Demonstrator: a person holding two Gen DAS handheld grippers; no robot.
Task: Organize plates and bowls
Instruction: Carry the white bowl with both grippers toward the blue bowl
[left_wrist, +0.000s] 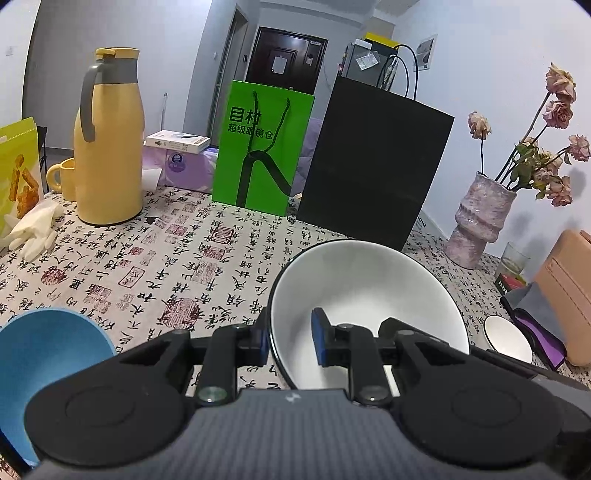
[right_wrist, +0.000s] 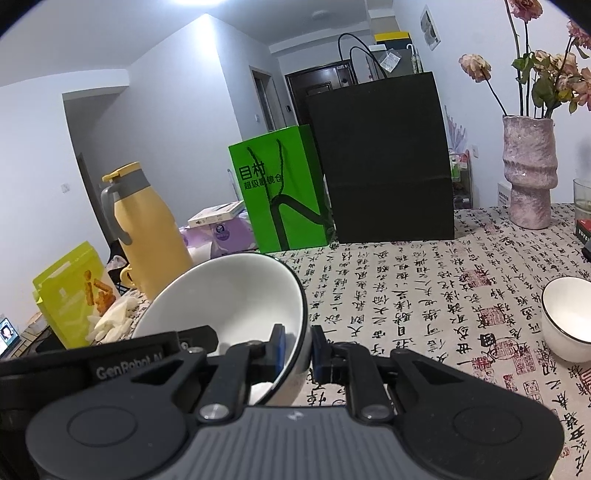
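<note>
Both grippers clench one white bowl (left_wrist: 369, 295) by opposite rim walls: left gripper (left_wrist: 289, 341) and right gripper (right_wrist: 298, 349). The small bowl (right_wrist: 569, 317) sits right of it, nearer the right hand.

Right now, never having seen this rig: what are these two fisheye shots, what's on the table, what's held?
No robot: a person carries two handheld grippers, each with a camera looking along its fingers. In the left wrist view the left gripper pinches the rim of a large white bowl; in the right wrist view the right gripper pinches the opposite rim. On the calligraphy tablecloth: blue bowl, small white bowl, yellow thermos, green bag, black bag, vase.
</note>
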